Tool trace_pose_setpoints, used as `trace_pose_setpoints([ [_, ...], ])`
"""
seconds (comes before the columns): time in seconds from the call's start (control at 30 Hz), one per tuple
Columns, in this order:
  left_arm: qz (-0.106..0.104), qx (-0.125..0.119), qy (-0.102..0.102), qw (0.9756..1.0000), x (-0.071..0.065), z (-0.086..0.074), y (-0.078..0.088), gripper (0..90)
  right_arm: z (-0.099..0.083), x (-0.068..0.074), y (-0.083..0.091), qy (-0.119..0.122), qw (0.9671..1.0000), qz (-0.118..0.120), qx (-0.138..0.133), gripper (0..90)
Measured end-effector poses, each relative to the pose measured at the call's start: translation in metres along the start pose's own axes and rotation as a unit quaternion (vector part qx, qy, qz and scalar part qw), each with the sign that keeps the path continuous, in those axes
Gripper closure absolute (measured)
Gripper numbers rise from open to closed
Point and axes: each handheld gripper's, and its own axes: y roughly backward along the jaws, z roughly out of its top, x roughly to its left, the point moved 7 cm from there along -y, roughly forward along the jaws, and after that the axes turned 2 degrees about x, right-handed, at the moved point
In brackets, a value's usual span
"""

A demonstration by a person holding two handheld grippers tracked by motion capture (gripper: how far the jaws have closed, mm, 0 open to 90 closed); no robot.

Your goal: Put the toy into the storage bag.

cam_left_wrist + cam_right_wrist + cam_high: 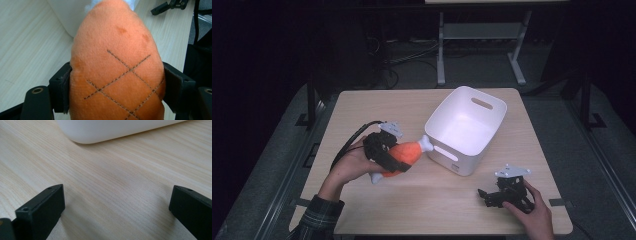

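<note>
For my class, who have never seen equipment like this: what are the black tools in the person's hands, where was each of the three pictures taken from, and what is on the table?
A person holds a two-jaw gripper in each hand. The high view looks down on the wooden table; the other two cameras ride on the grippers, looking along their jaws. The left gripper is clamped on an orange plush drumstick, its white tip close to a white bin that looks empty. The right gripper sits low over the table near the bin, jaws open with nothing between them.
</note>
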Motion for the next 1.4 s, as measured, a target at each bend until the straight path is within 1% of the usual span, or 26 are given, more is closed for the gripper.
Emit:
trace_pose_setpoints([
  [0.2, 0.0, -0.003, -0.002, 1.0, 0.001, 0.008, 0.005, 23.1, 0.0, 0.0, 0.0, -0.001, 1.0, 0.0, 0.0, 0.0],
  [0.43, 0.002, -0.008, -0.008, 0.9999, 0.004, 0.022, 0.013, 23.1, 0.0, 0.0, 0.0, 0.0, 1.0, 0.001, 0.0, 0.0],
  [0.5, 0.003, -0.009, -0.008, 0.9999, 0.004, 0.024, 0.014, 23.1, 0.0, 0.0, 0.0, 0.0, 1.0, 0.001, 0.0, 0.0],
  [0.53, 0.004, -0.01, -0.008, 0.9999, 0.005, 0.028, 0.016, 23.1, 0.0, 0.0, 0.0, 0.0, 1.0, 0.001, 0.0, 0.0],
  [0.57, 0.004, -0.01, -0.008, 0.9999, 0.005, 0.028, 0.016, 23.1, 0.0, 0.0, 0.0, 0.0, 1.0, 0.001, 0.0, 0.0],
  [0.63, 0.005, -0.012, -0.006, 0.9999, 0.006, 0.034, 0.019, 23.1, 0.0, 0.0, 0.0, -0.001, 1.0, 0.001, 0.0, 0.0],
  [0.7, 0.006, -0.014, -0.005, 0.9999, 0.007, 0.036, 0.02, 23.1, 0.0, 0.0, 0.0, 0.0, 1.0, 0.001, 0.001, 0.0],
  [0.73, 0.006, -0.017, -0.005, 0.9998, 0.007, 0.041, 0.022, 23.1, 0.0, 0.0, 0.0, -0.001, 1.0, 0.001, 0.0, 0.0],
  [0.77, 0.006, -0.017, -0.005, 0.9998, 0.007, 0.041, 0.022, 23.1, 0.0, 0.0, 0.0, -0.001, 1.0, 0.001, 0.0, 0.0],
  [0.83, 0.005, -0.019, -0.007, 0.9998, 0.009, 0.048, 0.025, 23.2, 0.0, 0.0, 0.0, 0.0, 1.0, 0.0, 0.0, 0.0],
  [0.9, 0.005, -0.02, -0.007, 0.9998, 0.009, 0.05, 0.026, 23.2, 0.0, 0.0, 0.0, 0.0, 1.0, 0.0, 0.0, 0.0],
  [0.97, 0.007, -0.021, -0.007, 0.9997, 0.012, 0.055, 0.028, 23.3, 0.0, 0.0, 0.0, 0.0, 1.0, 0.001, 0.0, 0.0],
  [1.0, 0.007, -0.024, -0.004, 0.9997, 0.015, 0.06, 0.029, 23.4, 0.0, 0.0, 0.0, 0.0, 1.0, 0.0, 0.0, 0.0],
  [1.07, 0.008, -0.027, -0.003, 0.9996, 0.016, 0.063, 0.03, 23.5, 0.0, 0.0, 0.0, 0.0, 1.0, 0.001, 0.0, 0.0],
  [1.13, 0.01, -0.032, 0.0, 0.9994, 0.019, 0.071, 0.03, 23.5, 0.0, 0.0, 0.0, 0.0, 1.0, 0.001, 0.0, 0.0],
  [1.17, 0.01, -0.032, 0.0, 0.9994, 0.019, 0.071, 0.03, 23.4, 0.0, 0.0, 0.0, 0.0, 1.0, 0.001, 0.0, 0.0],
  [1.37, 0.017, -0.031, 0.001, 0.9994, 0.025, 0.085, 0.027, 23.5, 0.0, 0.0, 0.0, -0.001, 1.0, 0.0, 0.0, 0.0],
  [1.4, 0.017, -0.034, 0.007, 0.9993, 0.025, 0.087, 0.026, 23.5, 0.0, 0.0, 0.0, -0.001, 1.0, 0.0, 0.0, 0.0],
])
